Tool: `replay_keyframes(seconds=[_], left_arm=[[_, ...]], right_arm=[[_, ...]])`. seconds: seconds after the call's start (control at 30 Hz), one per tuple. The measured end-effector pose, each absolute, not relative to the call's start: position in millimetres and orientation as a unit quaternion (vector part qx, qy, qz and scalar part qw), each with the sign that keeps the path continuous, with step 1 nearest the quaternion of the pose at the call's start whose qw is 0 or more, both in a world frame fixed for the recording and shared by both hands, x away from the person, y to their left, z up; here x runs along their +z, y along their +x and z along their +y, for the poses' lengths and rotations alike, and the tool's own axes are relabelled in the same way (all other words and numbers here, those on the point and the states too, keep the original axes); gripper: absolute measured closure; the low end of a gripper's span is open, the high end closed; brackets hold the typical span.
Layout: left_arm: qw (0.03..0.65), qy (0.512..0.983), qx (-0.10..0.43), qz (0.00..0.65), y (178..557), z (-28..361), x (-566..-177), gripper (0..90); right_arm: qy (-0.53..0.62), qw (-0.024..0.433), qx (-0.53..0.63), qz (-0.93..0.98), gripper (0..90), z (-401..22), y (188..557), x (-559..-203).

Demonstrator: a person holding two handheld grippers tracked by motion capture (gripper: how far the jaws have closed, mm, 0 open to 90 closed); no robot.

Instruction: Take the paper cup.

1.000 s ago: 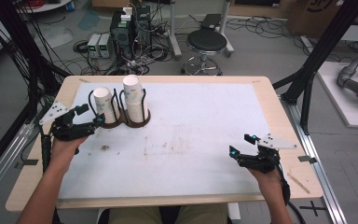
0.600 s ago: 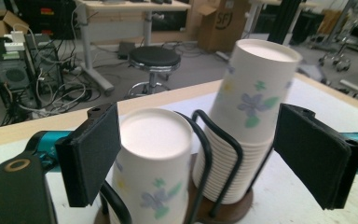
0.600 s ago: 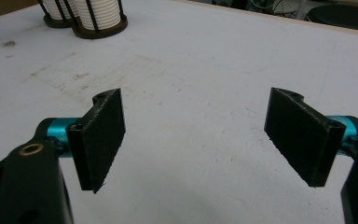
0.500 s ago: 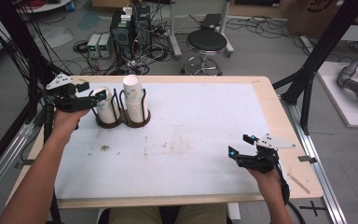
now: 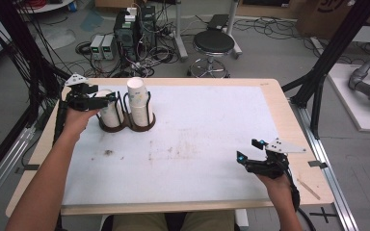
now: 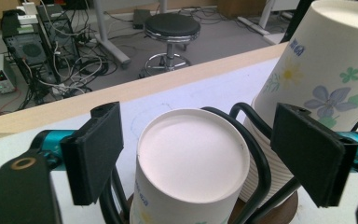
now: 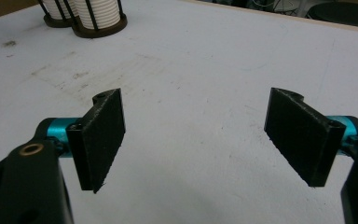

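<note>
The left claw (image 5: 107, 99) hangs over the near-left stack of paper cups (image 5: 110, 111), its jaws open and set one to each side of the top cup (image 6: 193, 163). In the left gripper view that cup's upturned white base sits right between the two black pads (image 6: 98, 151) — a gap shows on both sides, so nothing presses on it. The jaws have just been closing a little, with the cup between them but not yet pinched. The cup lies just ahead of and slightly below the pads, closer to the left one than to the right.

Beyond the right pad stands the taller stack (image 6: 328, 79), flower-printed and tilted, just behind that jaw. Both stacks sit in a dark wire holder (image 5: 127, 123) with a round base, at the far-left part of the table (image 5: 212, 144), directly under the left claw.

The right claw (image 5: 246, 150) rests low over the near-right part of the table, well apart from the cups. Its jaws stand wide open with bare, stained white surface between them — the holder and cups (image 7: 88, 14) lie far ahead and to the left of its left pad.
</note>
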State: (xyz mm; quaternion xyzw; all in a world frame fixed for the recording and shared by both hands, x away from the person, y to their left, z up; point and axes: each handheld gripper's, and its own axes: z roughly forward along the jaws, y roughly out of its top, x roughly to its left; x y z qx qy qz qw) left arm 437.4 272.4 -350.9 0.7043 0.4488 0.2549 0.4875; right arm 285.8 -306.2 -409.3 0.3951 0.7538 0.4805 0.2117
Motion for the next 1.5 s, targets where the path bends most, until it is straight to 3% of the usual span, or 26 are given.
replay_keyframes(seconds=[0.47, 0.7, 1.5], left_arm=[[0.465, 0.716, 0.251, 0.456, 441.7, 273.7, -356.8, 25.8], [0.465, 0.722, 0.243, 0.450, 442.2, 274.4, -357.8, 34.5], [0.517, 0.683, 0.278, 0.435, 428.5, 284.8, -303.9, 36.1]], right_arm=[[0.397, 0.209, 0.479, 0.754, 20.9, -306.5, 285.7, -409.8], [0.398, 0.210, 0.481, 0.753, 20.9, -306.8, 285.5, -409.6], [0.396, 0.210, 0.481, 0.754, 20.9, -306.7, 285.3, -409.0]])
